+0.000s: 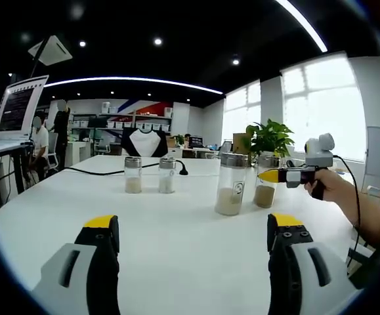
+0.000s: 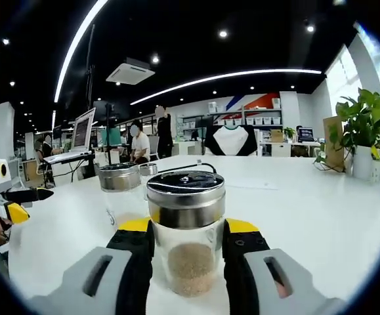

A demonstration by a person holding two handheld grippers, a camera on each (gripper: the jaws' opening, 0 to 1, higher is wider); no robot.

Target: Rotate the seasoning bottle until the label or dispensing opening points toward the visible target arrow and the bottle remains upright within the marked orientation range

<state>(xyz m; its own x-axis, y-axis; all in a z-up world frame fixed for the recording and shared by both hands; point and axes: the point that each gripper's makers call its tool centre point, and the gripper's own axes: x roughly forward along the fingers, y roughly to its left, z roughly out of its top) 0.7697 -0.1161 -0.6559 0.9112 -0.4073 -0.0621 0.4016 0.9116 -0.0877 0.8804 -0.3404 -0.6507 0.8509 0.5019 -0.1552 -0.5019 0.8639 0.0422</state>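
Bottle [image 2: 186, 233] upright on table [image 2: 321, 210], clamped between right gripper [image 2: 186, 237] jaws at mid-body, presumably for twisting about its axis. Left gripper [image 1: 193, 239] held back, jaws wide, holding nothing. 3 other bottles [image 1: 132, 174] nearby.

Behind the near seasoning bottle [image 2: 186, 230] in the right gripper view, second bottle [image 2: 120, 190] partly hidden, third bottle [image 2: 148, 170] down to a sliver of cap. Near bottle's base masked by the right gripper [image 2: 186, 246], contact with the table not judgeable. Laptop [image 1: 18, 108] screen text too small to read. Symbol on tall bottle [image 1: 232, 185] illegible.
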